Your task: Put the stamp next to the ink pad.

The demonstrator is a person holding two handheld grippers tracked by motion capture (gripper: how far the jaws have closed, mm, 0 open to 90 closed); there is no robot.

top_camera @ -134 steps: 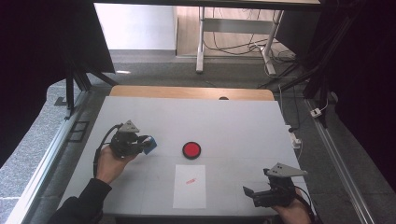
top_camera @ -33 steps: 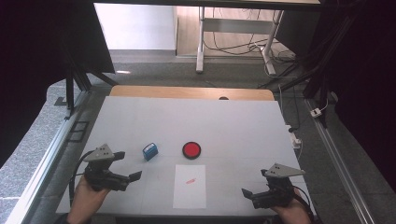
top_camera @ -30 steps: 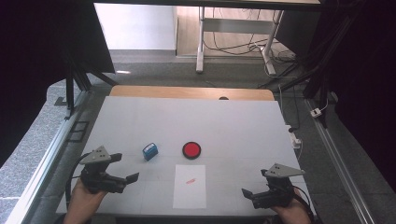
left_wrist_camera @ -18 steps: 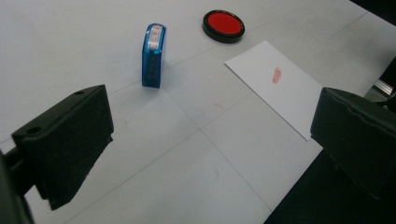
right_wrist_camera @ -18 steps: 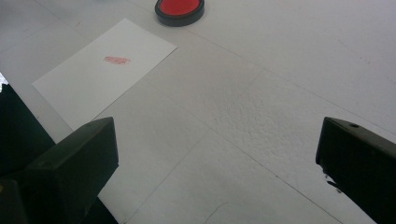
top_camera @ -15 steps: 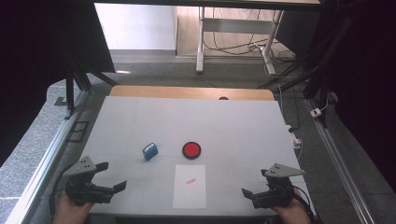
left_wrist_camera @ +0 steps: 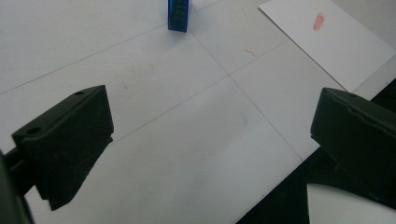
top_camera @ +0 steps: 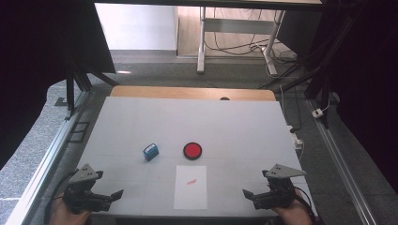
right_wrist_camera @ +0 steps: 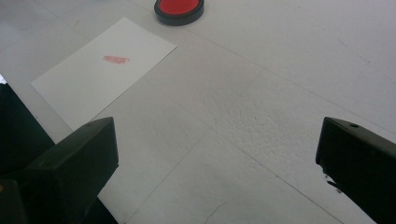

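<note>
Both grippers, left gripper (top_camera: 105,199) and right gripper (top_camera: 256,198), jaws wide open, empty. Blue stamp (top_camera: 150,152) beside red ink pad (top_camera: 192,150); careless reach could smudge stamped paper (top_camera: 190,186).

On the bench (top_camera: 234,122), a stamp (top_camera: 150,152) lies left of an ink pad (top_camera: 192,150), near it but apart. A paper sheet (top_camera: 190,186) lies just before the pad, toward the near edge.
</note>
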